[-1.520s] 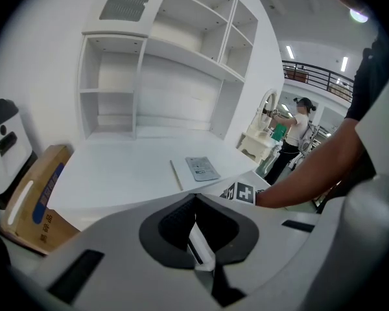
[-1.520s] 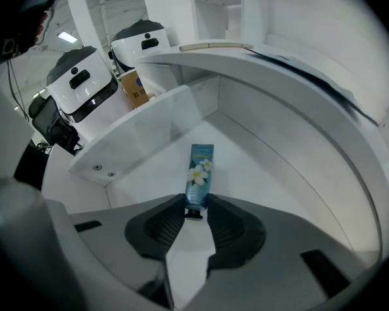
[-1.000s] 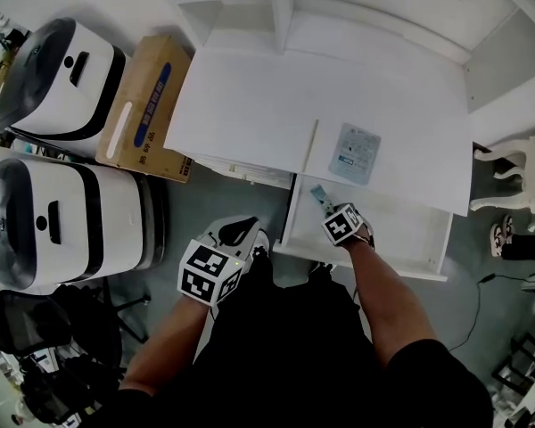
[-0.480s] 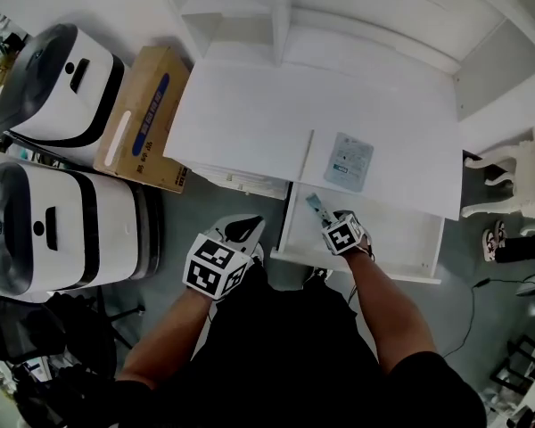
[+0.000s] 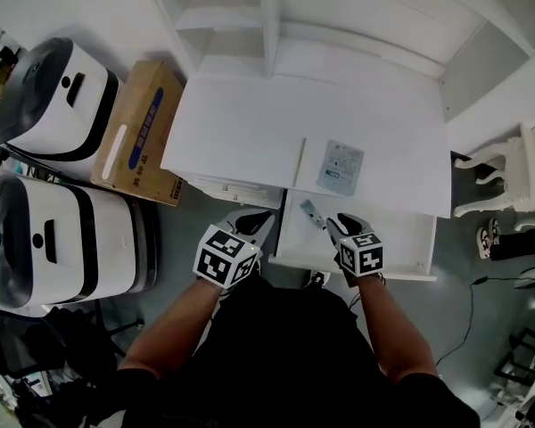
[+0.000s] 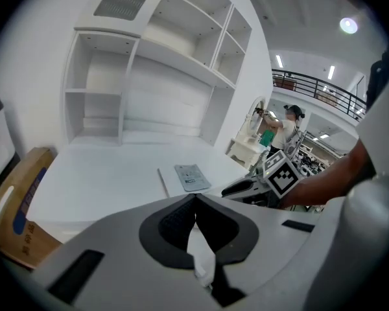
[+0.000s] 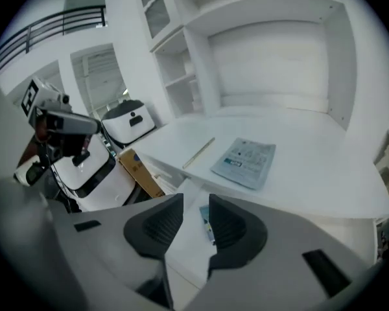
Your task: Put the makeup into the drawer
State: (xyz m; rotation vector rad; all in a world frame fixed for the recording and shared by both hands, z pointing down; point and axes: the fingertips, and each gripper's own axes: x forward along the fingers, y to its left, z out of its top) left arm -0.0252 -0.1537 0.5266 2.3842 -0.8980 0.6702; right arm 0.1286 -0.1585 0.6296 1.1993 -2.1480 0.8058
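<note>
Makeup (image 5: 312,213), a small teal pack, lies flat in the open drawer (image 5: 401,239) near its left end, with nothing gripping it. Right gripper (image 5: 342,225) is over the drawer just beside the pack. Its fingers are wide apart and have just been opening, with nothing pressed between them; the right gripper view shows the pack lying below in the gap. Left gripper (image 5: 250,225) is just off the drawer's left front corner, fingers closed tip to tip, nothing seen held. On the surface (image 5: 250,123) above the drawer are a flat printed packet (image 5: 341,168) and a thin stick (image 5: 299,160) just left of it. A cardboard box (image 5: 134,132) leans at the surface's left side, with two white appliances (image 5: 49,105) on the floor beyond it.
</note>
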